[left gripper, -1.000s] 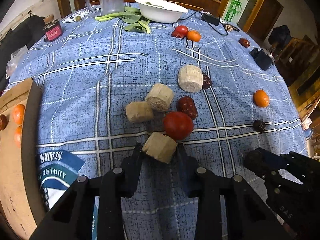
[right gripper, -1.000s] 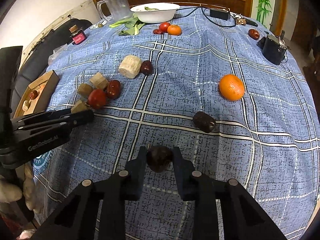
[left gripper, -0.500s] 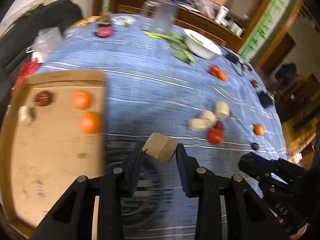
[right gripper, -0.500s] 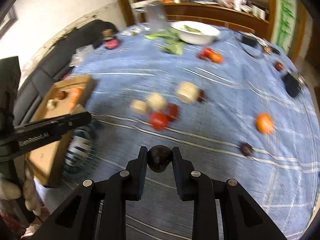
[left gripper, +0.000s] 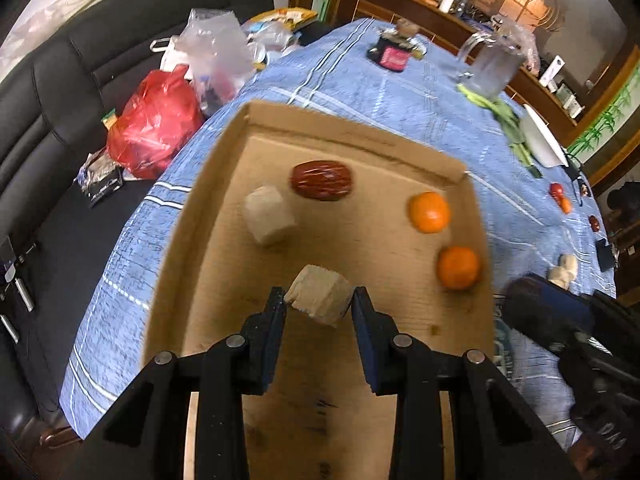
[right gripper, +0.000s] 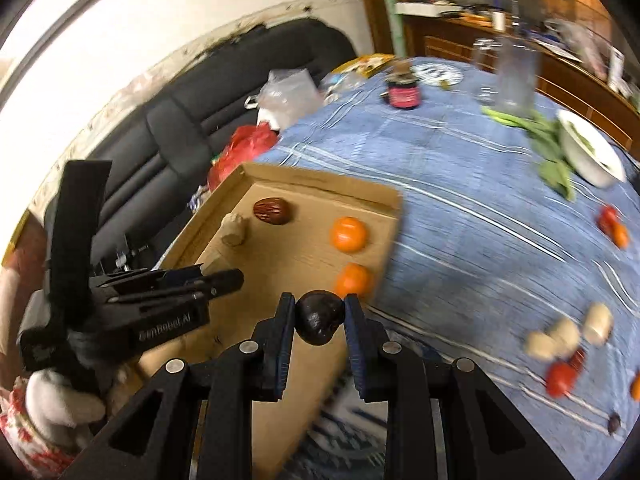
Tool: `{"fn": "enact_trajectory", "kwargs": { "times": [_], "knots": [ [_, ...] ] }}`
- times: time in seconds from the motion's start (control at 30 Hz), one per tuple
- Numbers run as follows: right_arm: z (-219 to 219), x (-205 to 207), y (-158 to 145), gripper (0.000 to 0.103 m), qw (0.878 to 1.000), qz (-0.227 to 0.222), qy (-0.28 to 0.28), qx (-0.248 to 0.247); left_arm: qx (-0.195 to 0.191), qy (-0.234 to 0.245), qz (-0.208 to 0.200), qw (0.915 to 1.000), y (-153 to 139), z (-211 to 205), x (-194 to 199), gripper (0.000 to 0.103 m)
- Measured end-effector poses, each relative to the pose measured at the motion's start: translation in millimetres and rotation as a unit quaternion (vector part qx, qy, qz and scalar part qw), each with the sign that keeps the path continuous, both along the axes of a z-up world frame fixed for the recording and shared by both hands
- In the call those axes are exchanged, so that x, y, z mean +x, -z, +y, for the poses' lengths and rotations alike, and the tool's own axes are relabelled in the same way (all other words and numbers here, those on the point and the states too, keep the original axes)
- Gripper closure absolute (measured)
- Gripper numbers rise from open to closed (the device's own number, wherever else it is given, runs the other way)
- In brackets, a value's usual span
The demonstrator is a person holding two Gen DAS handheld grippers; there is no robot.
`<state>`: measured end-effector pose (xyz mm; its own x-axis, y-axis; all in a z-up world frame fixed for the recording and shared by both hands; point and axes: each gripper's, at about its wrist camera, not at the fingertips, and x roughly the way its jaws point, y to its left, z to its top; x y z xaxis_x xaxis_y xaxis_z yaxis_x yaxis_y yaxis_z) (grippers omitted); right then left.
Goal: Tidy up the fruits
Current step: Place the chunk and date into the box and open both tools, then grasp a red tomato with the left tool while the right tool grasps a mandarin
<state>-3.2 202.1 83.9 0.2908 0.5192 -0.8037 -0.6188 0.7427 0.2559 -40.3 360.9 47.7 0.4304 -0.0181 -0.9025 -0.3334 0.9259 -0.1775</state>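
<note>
My left gripper (left gripper: 319,305) is shut on a beige chunk (left gripper: 320,294) and holds it above the cardboard tray (left gripper: 352,140). In the tray lie another beige chunk (left gripper: 268,214), a red date (left gripper: 322,180) and two oranges (left gripper: 429,212) (left gripper: 457,267). My right gripper (right gripper: 319,315) is shut on a dark round fruit (right gripper: 319,317) over the tray's near right edge (right gripper: 394,208). The left gripper also shows in the right wrist view (right gripper: 224,278). Loose fruit lies on the blue cloth: beige chunks (right gripper: 568,332), a tomato (right gripper: 562,378), a dark fruit (right gripper: 614,424).
A black sofa (left gripper: 52,92) with a red bag (left gripper: 156,124) and plastic bags lies beyond the table's left edge. A glass pitcher (left gripper: 492,66), a jar (left gripper: 394,54), greens (right gripper: 548,136) and a white bowl (right gripper: 592,152) stand at the far side.
Both grippers have swung left from the loose fruit to over the cardboard tray, each still holding its item. The tray now fills the left wrist view.
</note>
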Motion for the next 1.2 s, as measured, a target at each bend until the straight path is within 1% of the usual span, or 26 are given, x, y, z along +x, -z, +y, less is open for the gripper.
{"fn": "enact_trajectory", "kwargs": {
  "times": [0.1,0.2,0.3,0.43,0.57,0.63,0.67,0.7,0.8,0.83,0.97,1.0,1.1,1.2],
  "knots": [
    [31.7,8.9,20.9,0.076,1.0,0.009,-0.007,-0.023,-0.002,0.003,0.009,1.0,8.1,7.9,1.9,0.07],
    [45.9,16.2,35.3,0.076,0.999,0.015,-0.004,-0.038,0.002,0.011,0.006,0.9999,8.5,13.2,3.2,0.07],
    [55.3,18.8,42.6,0.076,0.999,0.012,-0.006,-0.053,-0.003,0.013,0.003,0.9999,8.5,18.4,4.3,0.07],
    [64.8,22.3,47.1,0.075,0.998,0.011,-0.008,-0.057,-0.014,0.014,-0.001,0.9998,4.8,23.2,1.7,0.07],
    [65.4,25.4,46.9,0.074,0.999,0.025,-0.003,-0.047,-0.022,0.006,-0.017,0.9996,-6.7,29.0,-8.9,0.061],
    [62.5,23.7,40.4,0.07,0.999,0.021,0.001,-0.04,-0.024,-0.005,-0.024,0.9994,-13.8,33.9,-14.8,0.06],
    [60.0,22.6,36.3,0.065,0.999,0.017,0.004,-0.038,-0.025,-0.01,-0.027,0.9993,-16.4,36.4,-16.8,0.059],
    [55.2,21.1,31.0,0.061,0.999,0.011,0.009,-0.034,-0.024,-0.016,-0.03,0.9991,-19.9,37.7,-18.9,0.056],
    [36.5,17.0,18.5,0.055,0.999,0.007,0.032,-0.018,-0.016,-0.03,-0.045,0.9984,-30.3,37.7,-23.5,0.047],
    [27.7,15.4,14.7,0.055,0.999,0.008,0.042,-0.012,-0.016,-0.033,-0.05,0.9981,-33.3,35.5,-24.3,0.047],
    [-14.1,5.1,4.0,0.054,0.996,0.011,0.082,0.011,-0.019,-0.03,-0.055,0.9979,-38.1,20.0,-21.5,0.046],
    [-23.9,3.2,3.1,0.052,0.996,0.012,0.091,0.015,-0.019,-0.027,-0.055,0.9979,-39.3,13.1,-20.3,0.046],
    [-63.2,-3.0,5.4,0.047,0.992,0.021,0.123,0.025,-0.017,-0.018,-0.053,0.9983,-42.0,-9.5,-17.0,0.046],
    [-99.6,-6.4,14.8,0.047,0.988,0.039,0.145,0.027,-0.018,-0.007,-0.048,0.9986,-43.8,-34.8,-15.1,0.046]
  ]
}}
